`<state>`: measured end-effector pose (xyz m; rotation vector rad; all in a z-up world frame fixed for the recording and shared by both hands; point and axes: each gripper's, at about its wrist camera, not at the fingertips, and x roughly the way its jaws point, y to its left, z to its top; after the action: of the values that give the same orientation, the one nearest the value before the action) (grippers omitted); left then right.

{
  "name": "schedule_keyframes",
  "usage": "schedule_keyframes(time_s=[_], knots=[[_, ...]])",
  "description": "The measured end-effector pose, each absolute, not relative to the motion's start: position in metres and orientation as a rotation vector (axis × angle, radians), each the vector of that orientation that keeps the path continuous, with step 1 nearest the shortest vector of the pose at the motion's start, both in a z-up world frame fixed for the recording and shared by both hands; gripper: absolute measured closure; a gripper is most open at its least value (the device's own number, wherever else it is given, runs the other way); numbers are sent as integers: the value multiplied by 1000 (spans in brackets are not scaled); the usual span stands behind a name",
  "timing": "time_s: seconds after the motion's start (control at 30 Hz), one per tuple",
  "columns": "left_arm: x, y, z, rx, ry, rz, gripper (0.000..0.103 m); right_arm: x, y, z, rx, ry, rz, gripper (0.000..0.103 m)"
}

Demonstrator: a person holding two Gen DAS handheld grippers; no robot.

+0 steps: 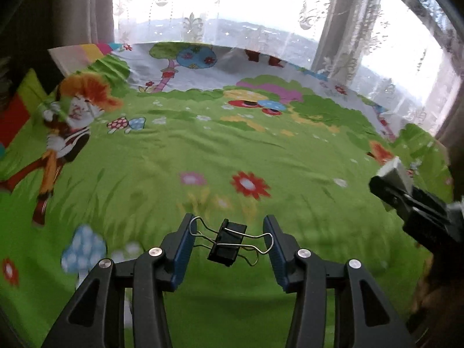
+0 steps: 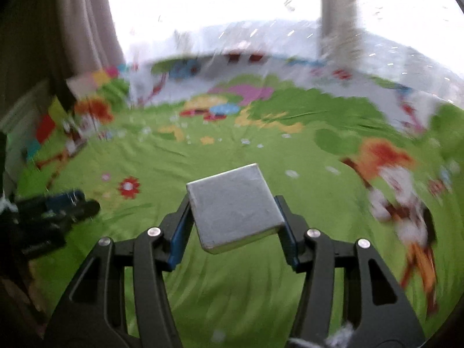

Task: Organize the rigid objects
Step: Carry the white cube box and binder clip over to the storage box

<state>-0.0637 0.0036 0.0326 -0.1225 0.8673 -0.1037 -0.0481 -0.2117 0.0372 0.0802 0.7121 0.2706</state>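
Observation:
A black binder clip (image 1: 227, 242) with silver wire handles hangs above the green bedsheet (image 1: 179, 156). My left gripper (image 1: 230, 242) is shut on it, its blue pads pressing the two wire loops. In the right wrist view, a flat grey square block (image 2: 235, 207) sits tilted between the blue pads of my right gripper (image 2: 236, 226), which is shut on its sides. The right gripper with the grey block (image 1: 395, 171) also shows at the right edge of the left wrist view. The left gripper (image 2: 63, 203) appears blurred at the left edge of the right wrist view.
The bed carries a bright cartoon sheet (image 2: 232, 121) with flowers, mushrooms and figures. Colourful pillows (image 1: 26, 101) lie at the far left. Lace curtains (image 1: 261, 8) and a bright window stand behind the bed's far edge.

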Motion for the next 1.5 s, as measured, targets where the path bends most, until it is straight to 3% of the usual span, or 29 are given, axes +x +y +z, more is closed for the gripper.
schedule_keyframes(time_s=[0.2,0.4,0.63,1.13,1.5], knots=[[-108,-14,71,-102,751,-98,54,-125,-232,71,147,529,156,45],[-154,-24,135,-69,479,-71,54,-198,-259,132,210,163,2,44],[-196,-29,180,-36,265,-66,54,-237,-245,163,140,-18,-5,44],[-235,-11,206,-33,188,-52,54,-269,-221,188,104,-88,72,44],[-278,69,198,-68,197,139,54,-279,-138,196,26,-53,371,44]])
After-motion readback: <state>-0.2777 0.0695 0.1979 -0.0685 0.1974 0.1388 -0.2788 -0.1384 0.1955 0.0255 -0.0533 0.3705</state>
